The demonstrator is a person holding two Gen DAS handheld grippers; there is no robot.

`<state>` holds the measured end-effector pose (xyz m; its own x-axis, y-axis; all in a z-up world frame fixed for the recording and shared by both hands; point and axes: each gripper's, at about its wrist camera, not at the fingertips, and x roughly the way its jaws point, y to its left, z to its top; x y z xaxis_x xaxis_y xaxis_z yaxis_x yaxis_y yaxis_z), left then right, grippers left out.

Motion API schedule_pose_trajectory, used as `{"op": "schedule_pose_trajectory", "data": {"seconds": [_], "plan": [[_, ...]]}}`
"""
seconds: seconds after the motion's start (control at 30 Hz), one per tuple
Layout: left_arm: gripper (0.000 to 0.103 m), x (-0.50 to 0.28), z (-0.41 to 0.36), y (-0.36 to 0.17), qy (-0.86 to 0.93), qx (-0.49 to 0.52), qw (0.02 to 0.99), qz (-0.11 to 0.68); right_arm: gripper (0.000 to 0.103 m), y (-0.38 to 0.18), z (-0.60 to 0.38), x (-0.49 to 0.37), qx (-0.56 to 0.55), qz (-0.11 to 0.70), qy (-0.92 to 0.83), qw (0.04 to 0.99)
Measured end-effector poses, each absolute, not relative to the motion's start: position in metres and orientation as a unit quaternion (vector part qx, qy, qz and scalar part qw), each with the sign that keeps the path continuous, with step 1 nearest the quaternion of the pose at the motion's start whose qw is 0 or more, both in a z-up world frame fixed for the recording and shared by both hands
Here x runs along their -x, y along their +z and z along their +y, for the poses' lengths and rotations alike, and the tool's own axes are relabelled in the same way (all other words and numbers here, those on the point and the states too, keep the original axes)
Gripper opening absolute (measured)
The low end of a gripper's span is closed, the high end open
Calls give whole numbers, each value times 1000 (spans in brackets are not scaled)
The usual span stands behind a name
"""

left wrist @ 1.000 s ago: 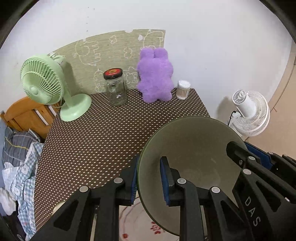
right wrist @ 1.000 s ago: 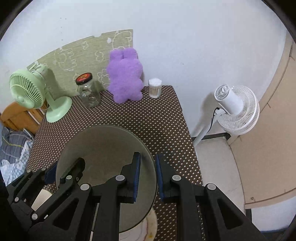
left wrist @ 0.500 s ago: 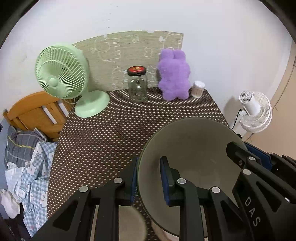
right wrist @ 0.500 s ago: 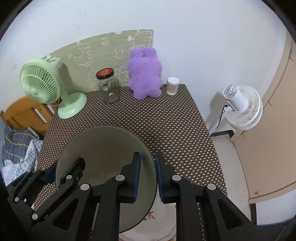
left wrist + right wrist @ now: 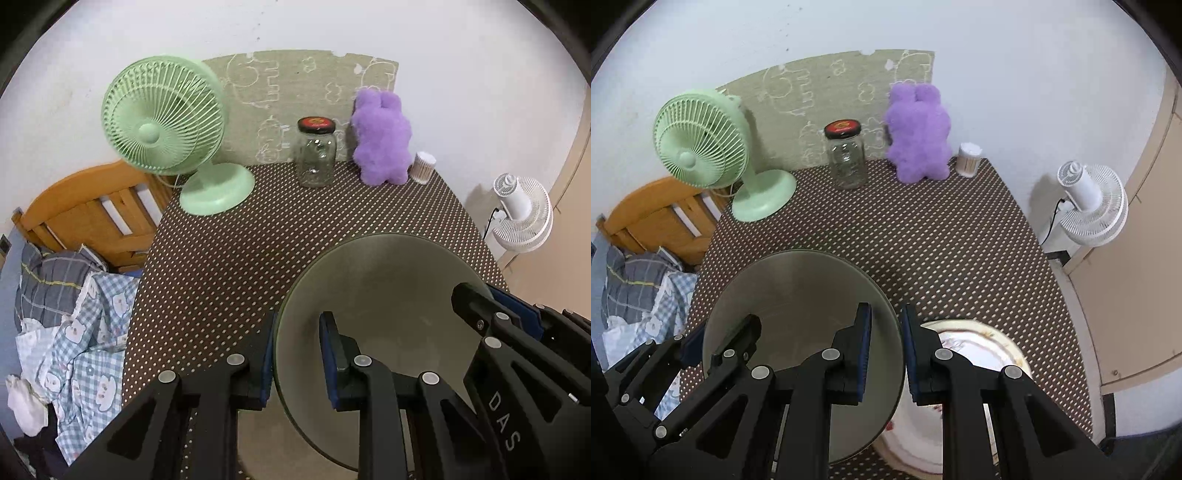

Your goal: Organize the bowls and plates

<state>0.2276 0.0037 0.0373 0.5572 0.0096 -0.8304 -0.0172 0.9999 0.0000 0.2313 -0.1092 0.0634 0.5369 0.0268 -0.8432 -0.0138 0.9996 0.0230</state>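
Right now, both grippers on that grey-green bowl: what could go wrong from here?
1. The left gripper and right gripper each pinch only the thin rim of the bowl, on opposite sides. If the hands drift apart or twist, it may slip.
2. The white plate lies partly under the bowl, so a drop could hit it.
3. The glass jar stands ahead and could tip if swept.

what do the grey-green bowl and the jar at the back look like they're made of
Bowl: it looks like glazed ceramic or melamine, olive-grey, smooth with a soft satin sheen and a thin even rim; the look alone doesn't settle which. Both claws clamp its rim.

Jar: clear glass, since the wall covering shows through it, with bright glints. Its lid seems to be dark painted metal with a red print.
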Motion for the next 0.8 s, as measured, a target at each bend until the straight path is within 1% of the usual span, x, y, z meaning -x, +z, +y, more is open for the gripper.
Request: {"op": "schedule_pose_trajectory", "data": {"seconds": [0.33, 0.8], "plan": [[20, -213, 28, 13, 2, 7, 870, 494, 20, 38, -85, -216, -5, 504, 11, 863], [20, -196, 40, -15, 2, 8, 851, 525, 20, 4, -71, -200, 1, 538, 9, 843]]}}
